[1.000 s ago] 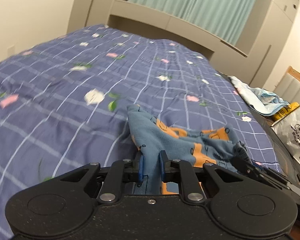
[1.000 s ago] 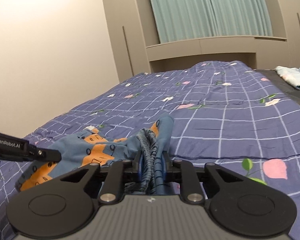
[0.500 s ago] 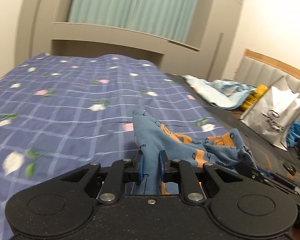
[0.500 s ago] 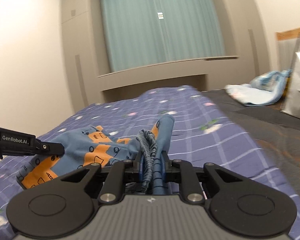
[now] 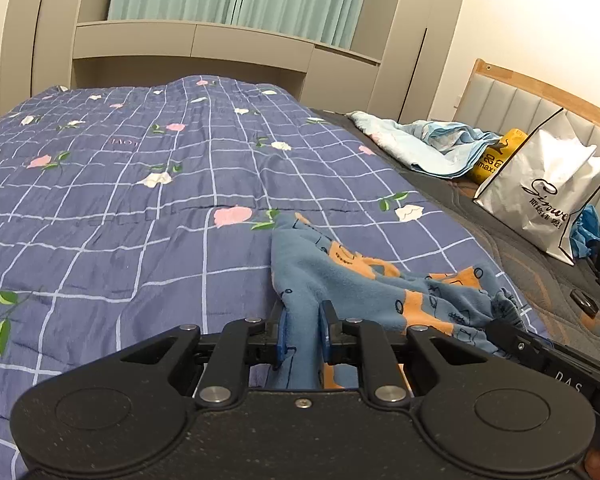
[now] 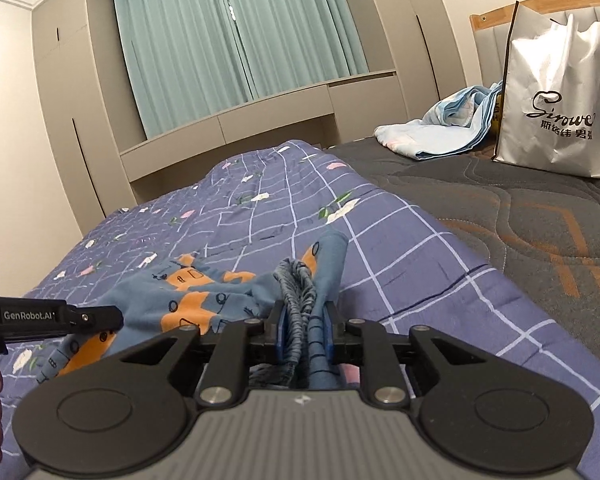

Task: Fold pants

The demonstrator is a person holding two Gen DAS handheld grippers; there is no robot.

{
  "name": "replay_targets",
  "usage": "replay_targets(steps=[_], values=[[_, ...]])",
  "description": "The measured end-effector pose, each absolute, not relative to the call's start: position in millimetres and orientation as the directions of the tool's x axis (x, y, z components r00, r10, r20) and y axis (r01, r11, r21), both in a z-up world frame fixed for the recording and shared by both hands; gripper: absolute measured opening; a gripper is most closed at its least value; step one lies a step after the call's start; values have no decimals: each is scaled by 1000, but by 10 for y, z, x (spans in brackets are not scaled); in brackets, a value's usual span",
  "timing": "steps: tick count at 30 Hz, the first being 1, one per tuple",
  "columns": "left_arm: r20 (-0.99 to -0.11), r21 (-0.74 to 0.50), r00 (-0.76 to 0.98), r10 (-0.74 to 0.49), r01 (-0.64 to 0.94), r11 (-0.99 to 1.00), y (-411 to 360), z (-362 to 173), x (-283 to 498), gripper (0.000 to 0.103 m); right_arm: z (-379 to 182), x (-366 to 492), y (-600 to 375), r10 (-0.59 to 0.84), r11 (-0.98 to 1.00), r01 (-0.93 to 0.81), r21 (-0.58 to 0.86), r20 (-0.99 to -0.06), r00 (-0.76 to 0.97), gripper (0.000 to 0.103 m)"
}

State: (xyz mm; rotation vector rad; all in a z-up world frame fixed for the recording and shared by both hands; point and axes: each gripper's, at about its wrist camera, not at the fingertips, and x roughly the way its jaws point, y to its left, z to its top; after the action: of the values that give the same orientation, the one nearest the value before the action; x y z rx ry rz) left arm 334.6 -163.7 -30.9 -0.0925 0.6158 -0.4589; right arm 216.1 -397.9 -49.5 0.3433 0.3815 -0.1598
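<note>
Both grippers hold the pants; no fold is made yet.
The blue fleece pants with orange print (image 5: 360, 280) lie crumpled on the checked purple quilt (image 5: 140, 200), beyond the fingers. The left gripper (image 5: 303, 338) pinches a hem; the right gripper (image 6: 303, 334), jaws loosening, has probably the waistband between them.

The right gripper (image 6: 303, 330) has the gathered waistband of the blue pants (image 6: 204, 292) between its jaws, which are opening. The pants lie on the checked bedspread (image 6: 400, 264). The left gripper (image 6: 80, 318) enters at left.
</note>
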Motion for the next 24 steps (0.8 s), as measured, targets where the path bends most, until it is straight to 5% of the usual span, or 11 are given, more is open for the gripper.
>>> replay_targets(steps=[10, 14, 21, 24], values=[[-561, -225, 711, -423, 360, 905, -1626, -324, 3365, 27, -525, 2195, -3984, -106, 922, 245, 301, -411, 906, 37], [-562, -231, 713, -419, 351, 907, -1615, -304, 3339, 44, -537, 2193, -3990, -110, 918, 252, 307, -414, 904, 45], [-553, -220, 730, -402, 338, 915, -1599, -216, 3204, 76, -546, 2121, -4017, -129, 901, 280, 333, -410, 903, 86], [-542, -222, 739, -400, 333, 916, -1562, -150, 3095, 85, -517, 2022, -4011, -134, 898, 281, 339, -398, 908, 93]])
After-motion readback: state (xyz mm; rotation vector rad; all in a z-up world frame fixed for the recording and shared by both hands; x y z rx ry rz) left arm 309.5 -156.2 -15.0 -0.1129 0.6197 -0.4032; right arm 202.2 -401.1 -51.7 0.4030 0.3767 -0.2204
